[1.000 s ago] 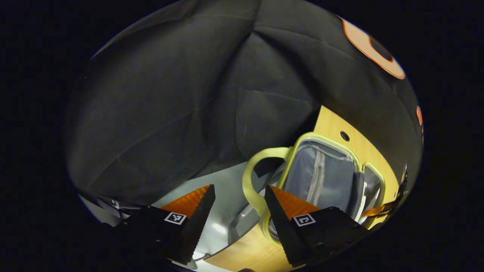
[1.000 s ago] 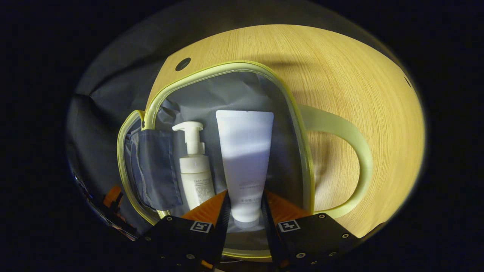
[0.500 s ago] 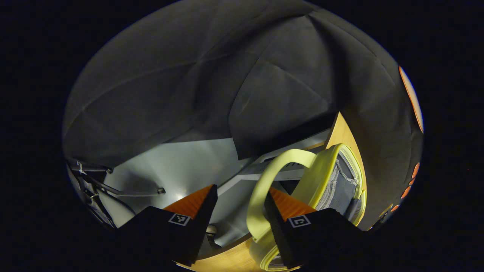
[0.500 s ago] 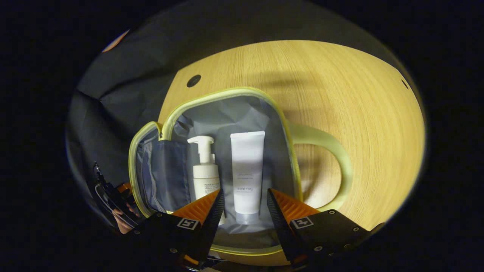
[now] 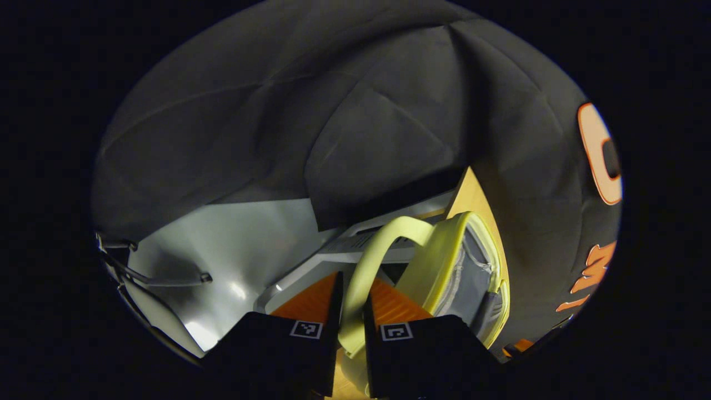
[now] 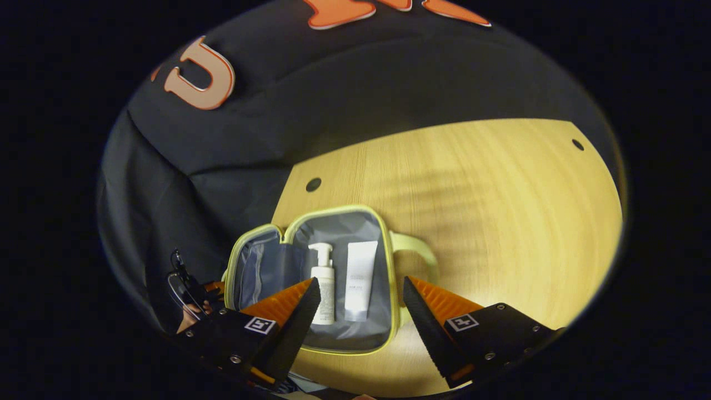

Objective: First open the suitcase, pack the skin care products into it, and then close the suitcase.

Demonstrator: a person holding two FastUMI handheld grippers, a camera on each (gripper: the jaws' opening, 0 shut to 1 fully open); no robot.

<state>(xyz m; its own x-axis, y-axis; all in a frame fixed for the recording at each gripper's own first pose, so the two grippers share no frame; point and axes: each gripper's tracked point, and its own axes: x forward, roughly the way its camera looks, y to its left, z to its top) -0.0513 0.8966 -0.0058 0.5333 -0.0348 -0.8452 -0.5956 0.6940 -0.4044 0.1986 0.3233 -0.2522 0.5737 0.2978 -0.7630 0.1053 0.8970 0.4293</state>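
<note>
Your left gripper (image 5: pixel 351 303) sits at the bottom centre of the left gripper view, fingers pressed in on the pale yellow-green handle (image 5: pixel 364 266) of the lid half, and that strap runs straight up between them! Just right of it, the lid (image 5: pixel 466 272) stands tilted up on edge, grey lining facing away to the right.

Over in the right gripper view, your right gripper (image 6: pixel 361 316) hangs spread wide at the bottom with nothing between its fingers, lifted well clear of the table (image 6: pixel 500 211). Beyond the tips, lower centre, the suitcase (image 6: pixel 383 278) lies open on the wood. Inside its grey base the pump bottle (image 6: pixel 323 283) and the white tube (image 6: pixel 358 278) rest side by side, touching or nearly so. At lower left a hand (image 6: pixel 191 308) shows around the other gripper.

By my reading the packing is done, if those two are all the products, and you are on the closing step. Next you need to swing that handle over so the lid folds down onto the base, rims lined up, then deal with the zip. Keep the right gripper out of the lid's path!
</note>
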